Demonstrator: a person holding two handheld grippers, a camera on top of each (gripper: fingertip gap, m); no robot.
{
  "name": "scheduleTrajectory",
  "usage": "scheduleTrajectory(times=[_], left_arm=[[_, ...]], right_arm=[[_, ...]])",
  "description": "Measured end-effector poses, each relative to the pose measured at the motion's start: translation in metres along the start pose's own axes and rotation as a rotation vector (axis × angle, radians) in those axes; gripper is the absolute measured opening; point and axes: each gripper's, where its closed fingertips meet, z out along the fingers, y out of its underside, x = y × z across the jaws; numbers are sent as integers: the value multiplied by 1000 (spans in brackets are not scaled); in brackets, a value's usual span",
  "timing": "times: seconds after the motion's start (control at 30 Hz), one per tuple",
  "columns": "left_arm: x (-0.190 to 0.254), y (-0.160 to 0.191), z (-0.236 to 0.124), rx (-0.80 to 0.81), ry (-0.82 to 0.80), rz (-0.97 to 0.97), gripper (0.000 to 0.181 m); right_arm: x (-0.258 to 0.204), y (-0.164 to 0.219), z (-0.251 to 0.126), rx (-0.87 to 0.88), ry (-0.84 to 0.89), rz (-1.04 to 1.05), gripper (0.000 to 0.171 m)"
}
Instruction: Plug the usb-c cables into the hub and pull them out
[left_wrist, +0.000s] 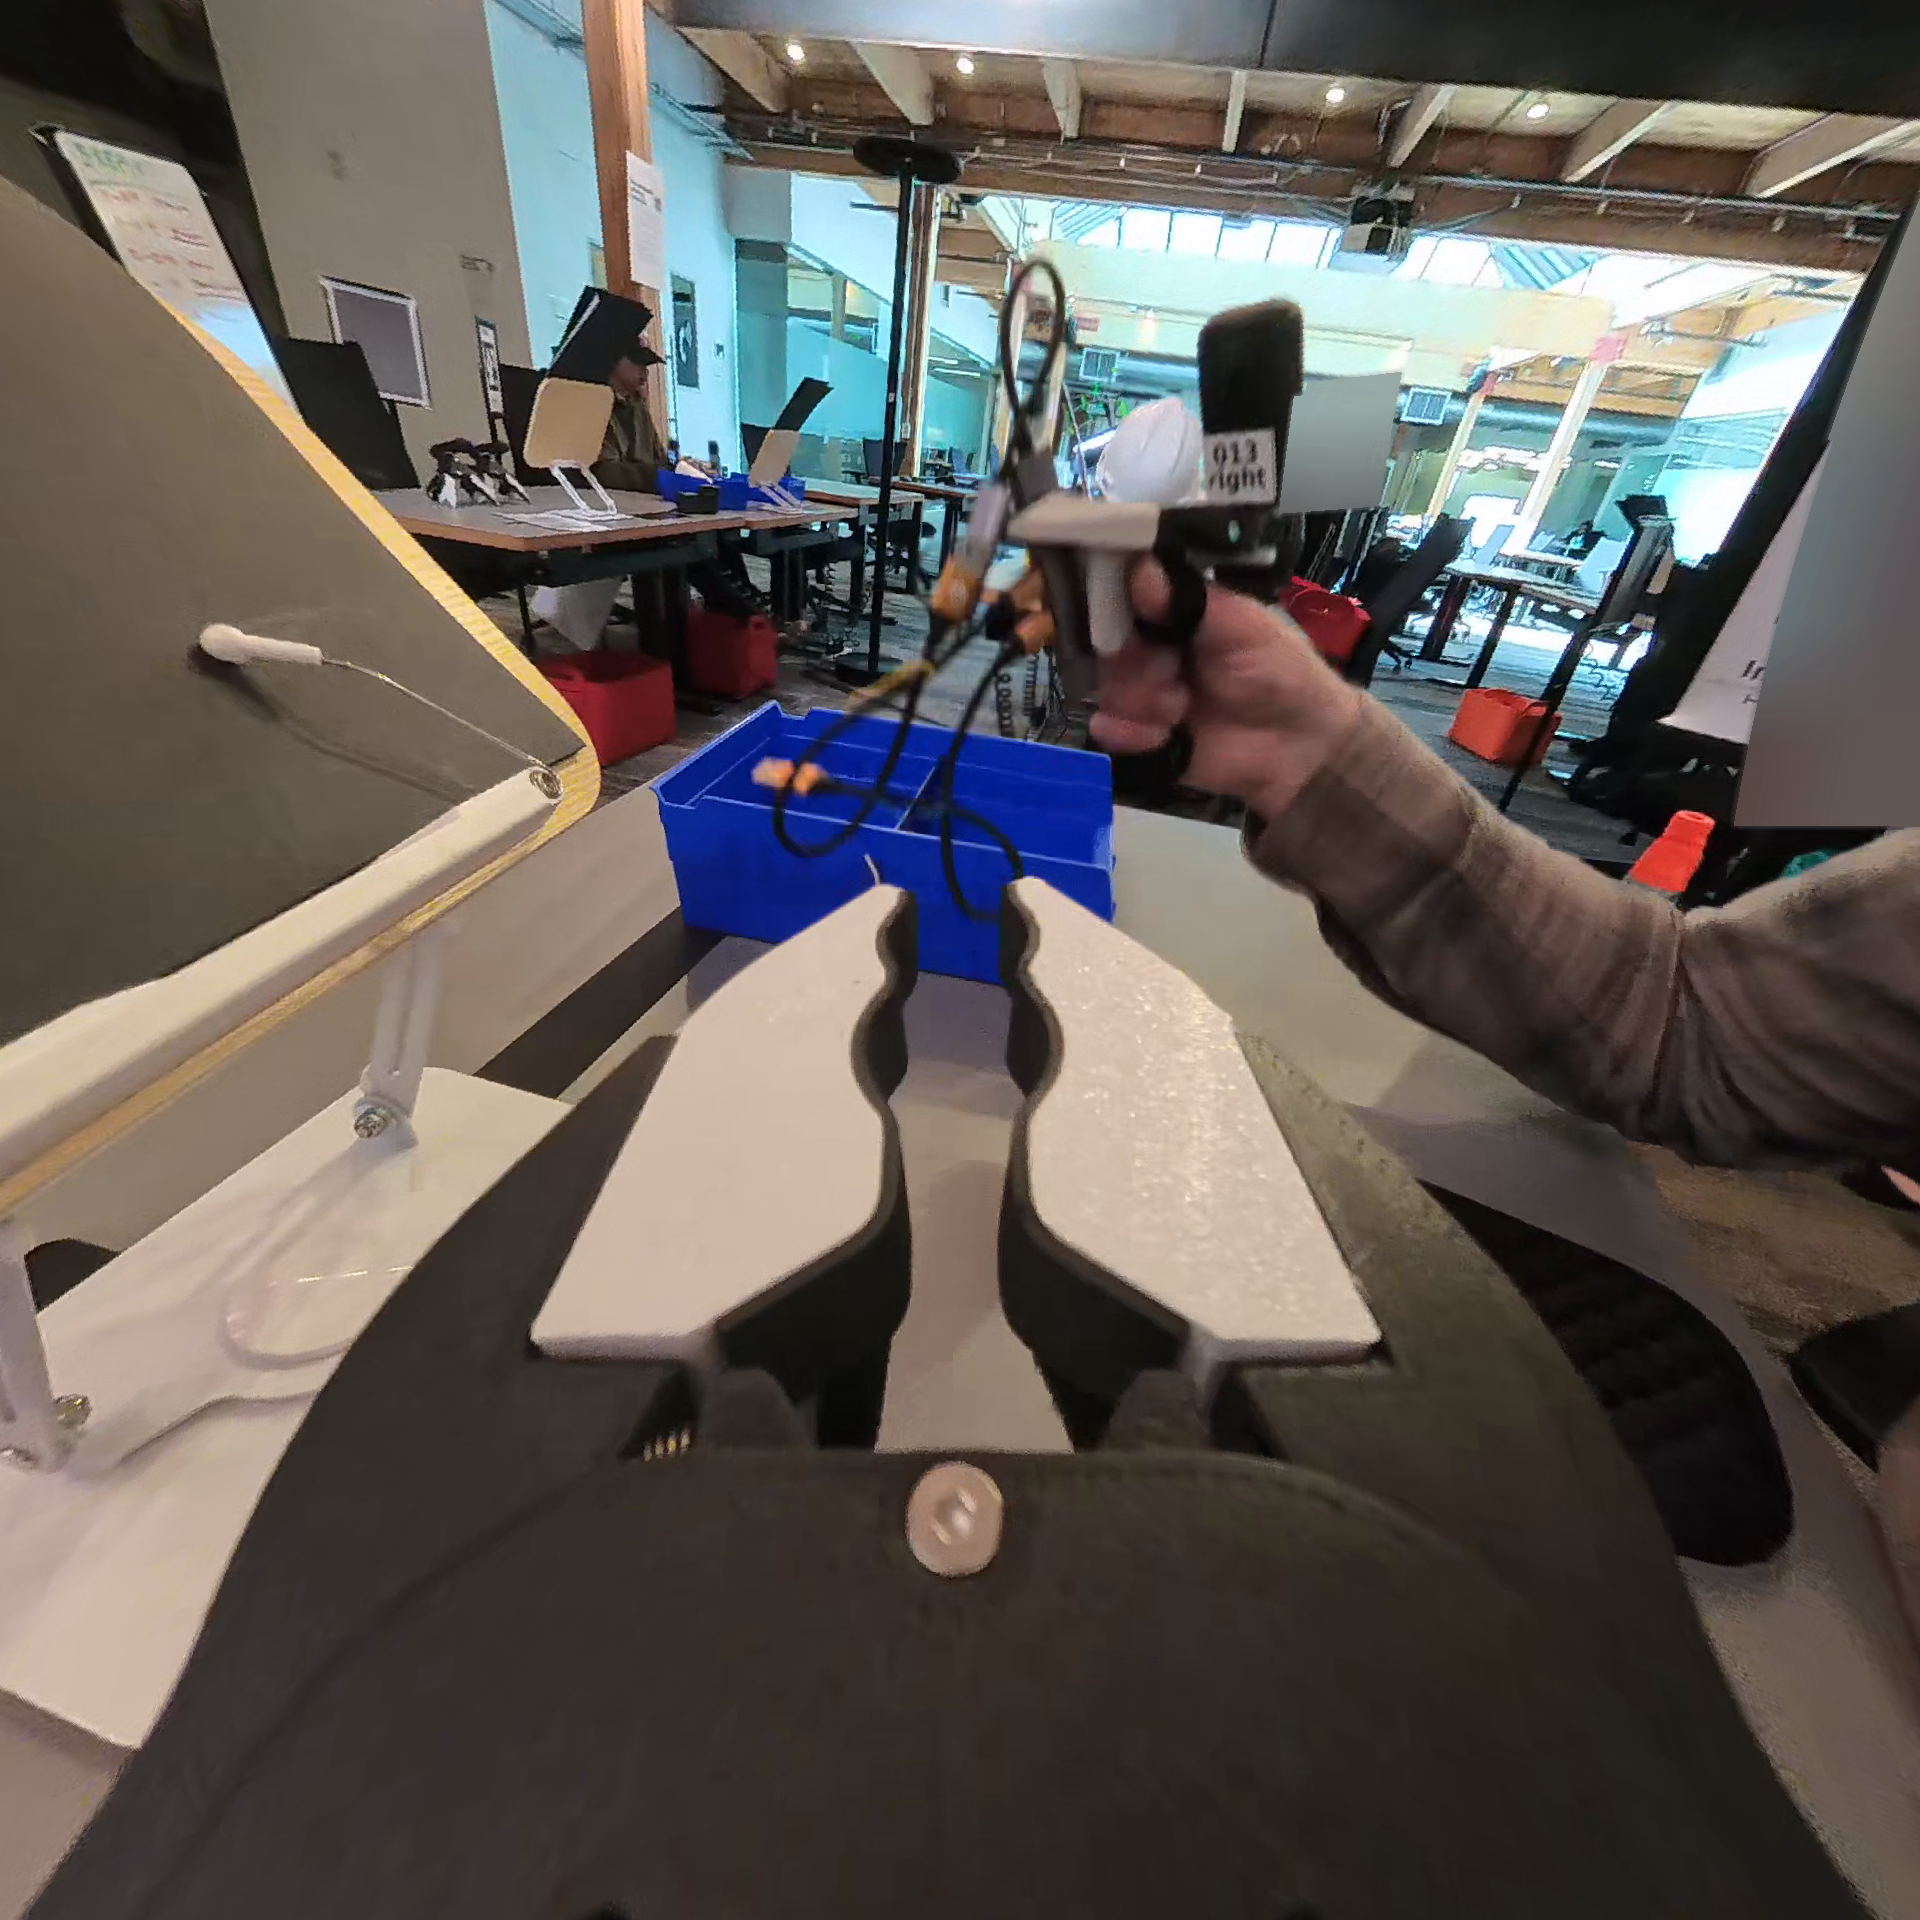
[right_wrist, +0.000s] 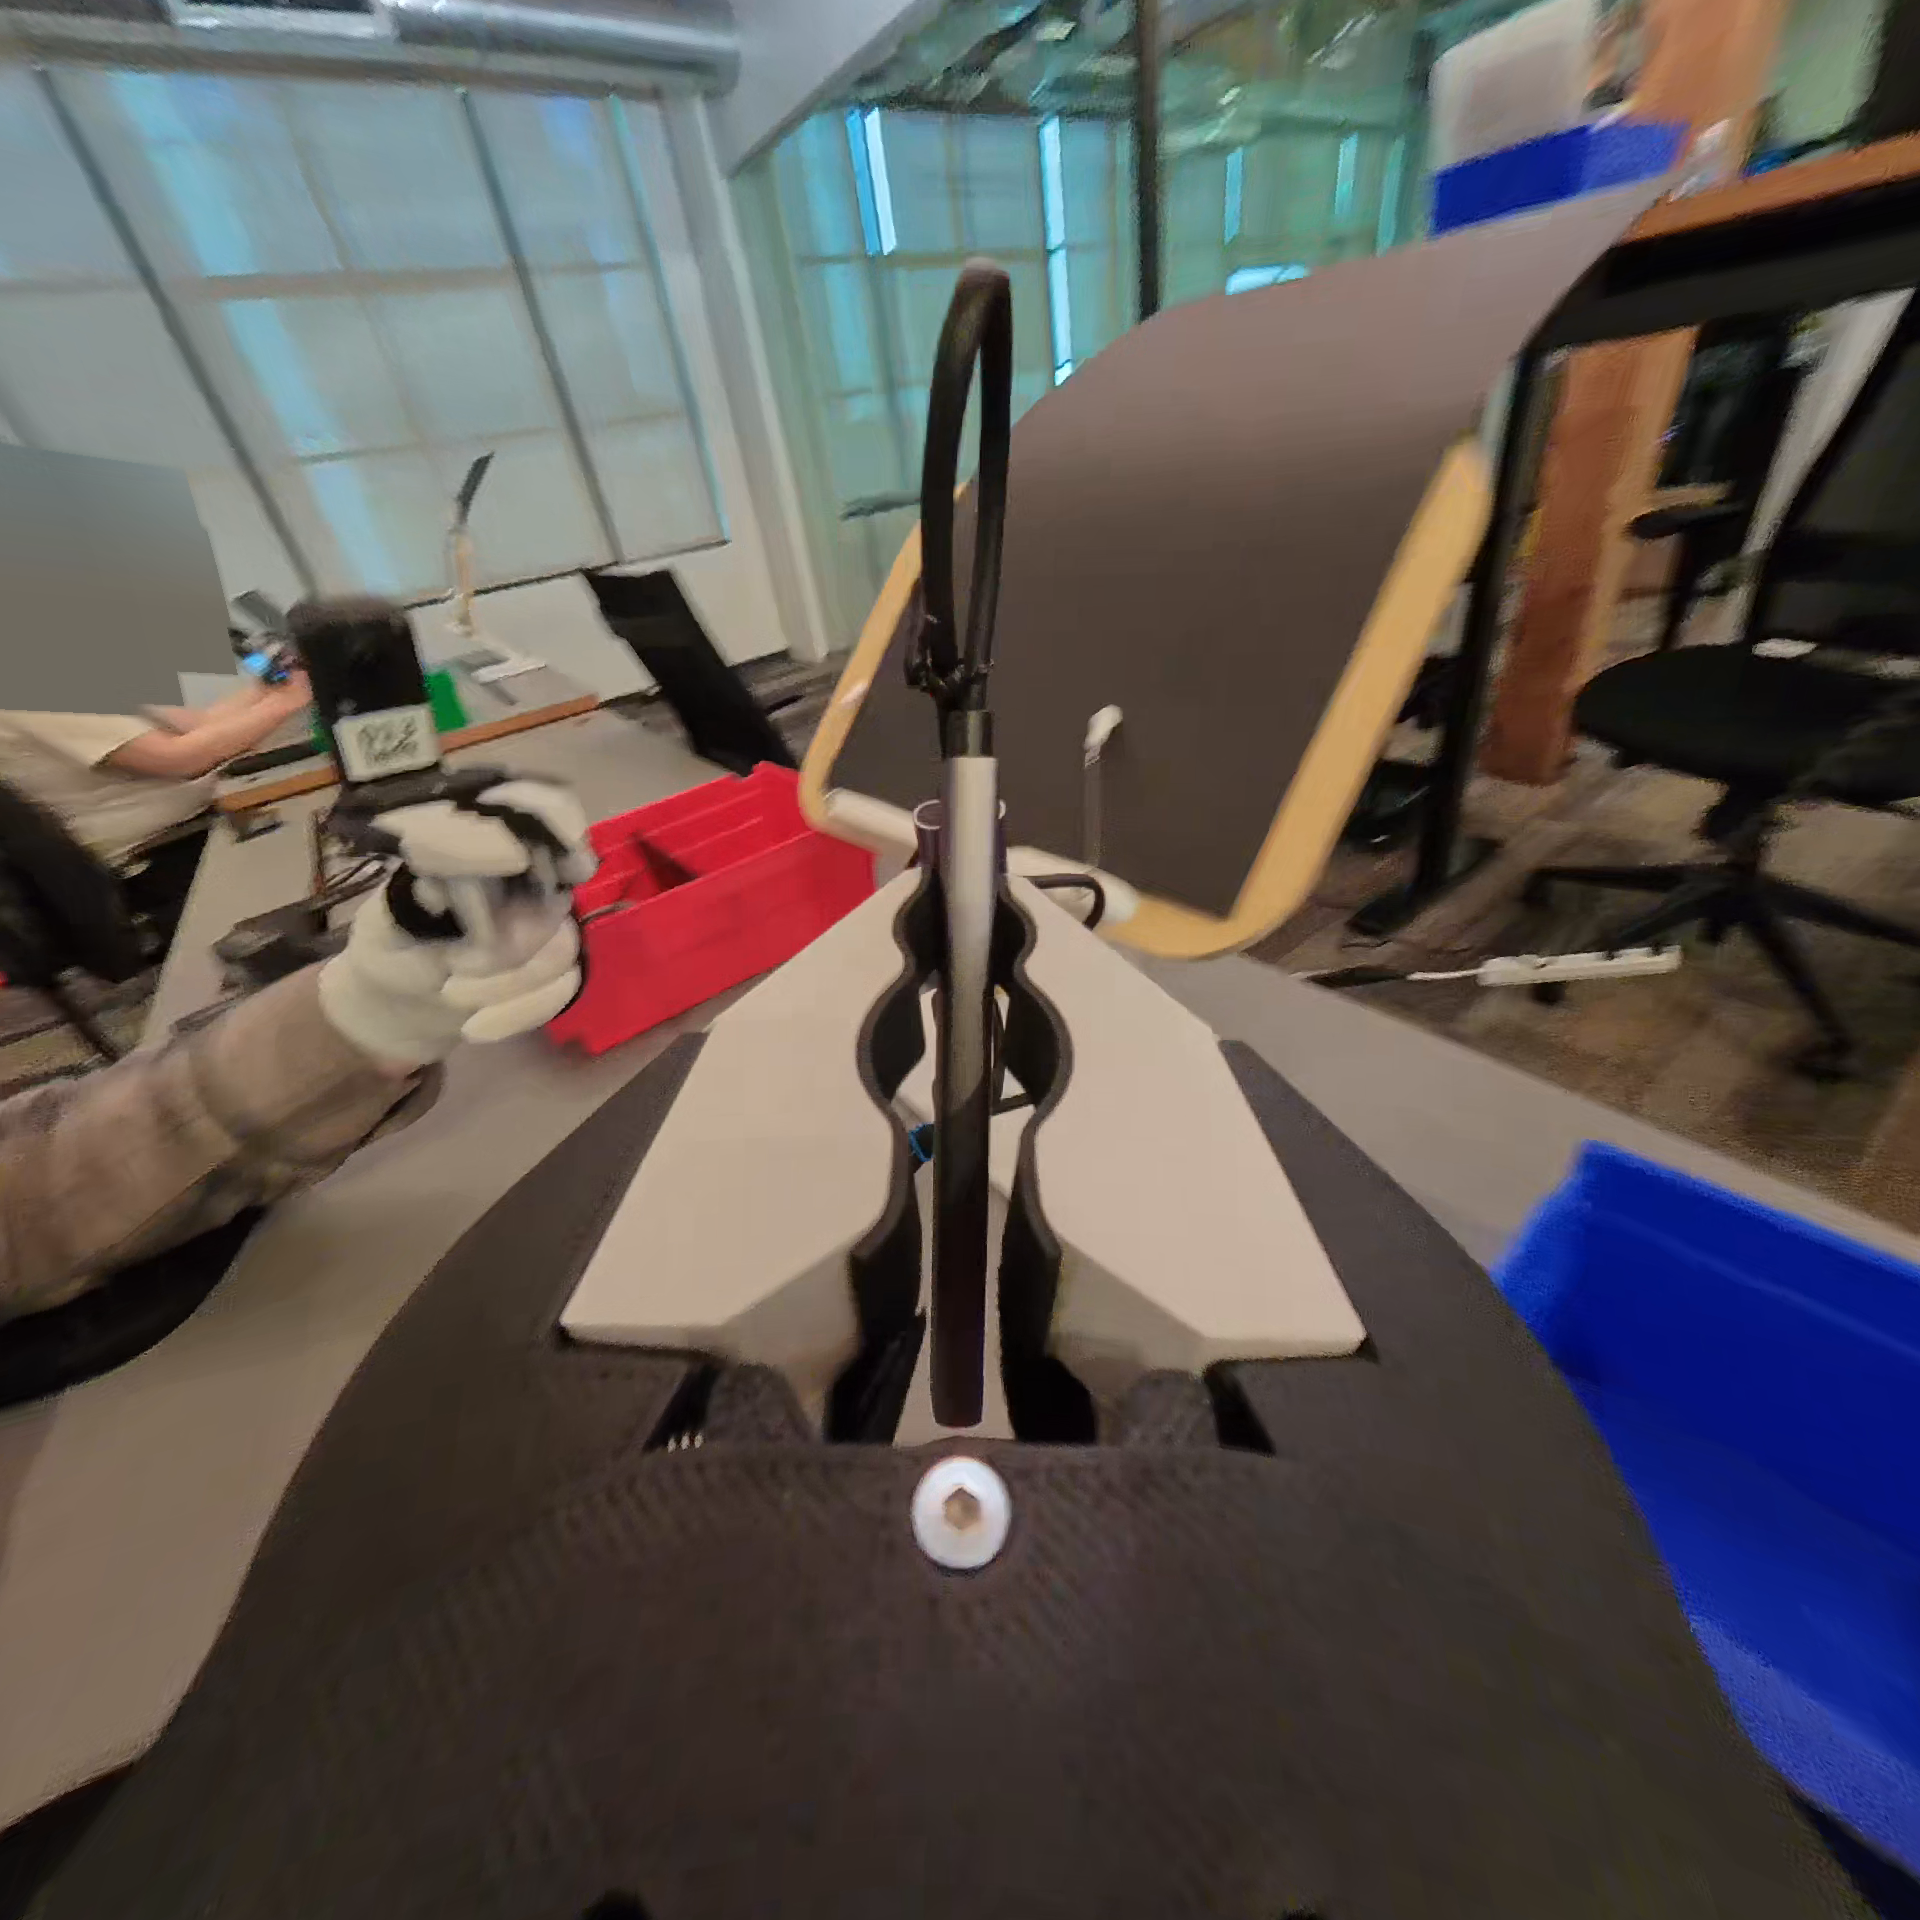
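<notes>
My right gripper (right_wrist: 966, 899) is shut on a slim grey USB hub (right_wrist: 971, 935), seen edge-on, with its black cable looped (right_wrist: 966, 416) above the fingers. In the left wrist view the right gripper (left_wrist: 1023, 561) is raised above the blue bin (left_wrist: 1039, 831). Black cables with orange plugs (left_wrist: 956, 592) hang from the hub. They trail down into the bin, where two more orange plug ends (left_wrist: 784, 774) lie. My left gripper (left_wrist: 961, 899) is open and empty, low over the table, in front of the bin. It also shows far left in the right wrist view (right_wrist: 468, 842).
A tilted black board with a wooden edge (left_wrist: 260, 623) stands on a white stand at the left of the grey table (left_wrist: 1247, 935); it also shows in the right wrist view (right_wrist: 1195, 582). A red bin (right_wrist: 717, 894) sits beside it. An office chair (right_wrist: 1714, 748) stands off the table. Spacing between my two grippers at the tips: around 25 centimeters.
</notes>
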Motion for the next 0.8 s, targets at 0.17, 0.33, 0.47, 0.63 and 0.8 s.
scheduleTrajectory(times=[0.17,0.33,0.47,0.63,0.8], left_arm=[[-5,13,5,-46,-15,-4,12],[-10,22,7,-74,-30,-8,13],[-15,30,8,-99,-38,-16,14],[-19,42,11,-138,-47,-23,15],[-21,49,12,-166,-56,-16,16]], right_arm=[[57,-39,-30,65,132,4,6],[116,-46,-54,120,261,56,6],[167,-10,-61,67,352,166,6],[217,66,-56,-123,471,238,6],[237,114,-54,-351,544,227,7]])
